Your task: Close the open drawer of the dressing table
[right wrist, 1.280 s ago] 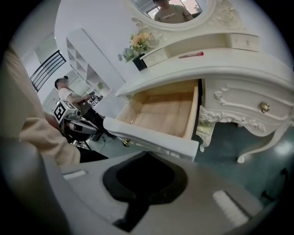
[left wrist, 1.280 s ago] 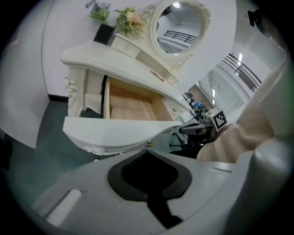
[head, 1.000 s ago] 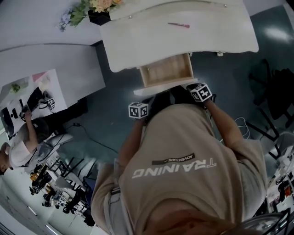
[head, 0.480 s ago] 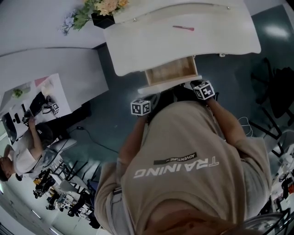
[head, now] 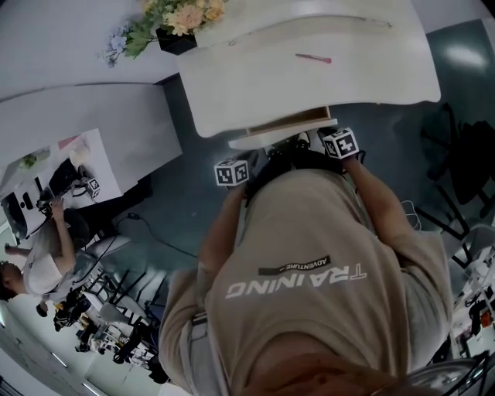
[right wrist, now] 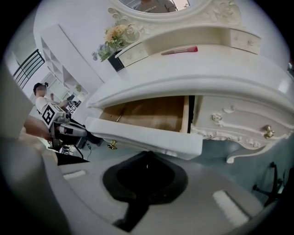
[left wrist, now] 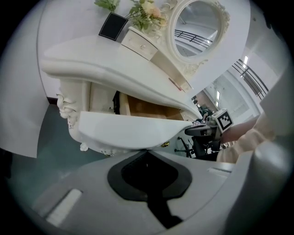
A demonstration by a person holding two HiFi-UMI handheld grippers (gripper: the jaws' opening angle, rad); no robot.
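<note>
- The flowers (head: 182,15) stand at the far left corner of the surface, about 10 o'clock from the drawer and well clear of it.
- The left gripper (left wrist: 147,150) has its fingers pressed together with nothing between them. Their tips sit at the lower edge of the drawer front, toward its left end, seemingly touching it.
- The drawer (head: 280,139) hangs under the dressing table (head: 309,85), out by a narrow strip with its wooden floor showing. It lies at 12 o'clock from both pairs of fingers. Its front runs from 9 to 3 o'clock, so the closing push should go straight toward 12.
- A small brass knob (right wrist: 111,146) hangs under the front, at 10 o'clock from the right fingers.
- The right gripper (right wrist: 147,153) also has its fingers together and empty, with the tips at the front's lower edge. Both grippers look equally near, so an even push should keep the drawer from skewing.
- A pink stick (head: 313,58) lies on the surface, out of the way.
- The carved side drawer (right wrist: 243,121) at 2 o'clock is shut, and nothing visible blocks the path.
</note>
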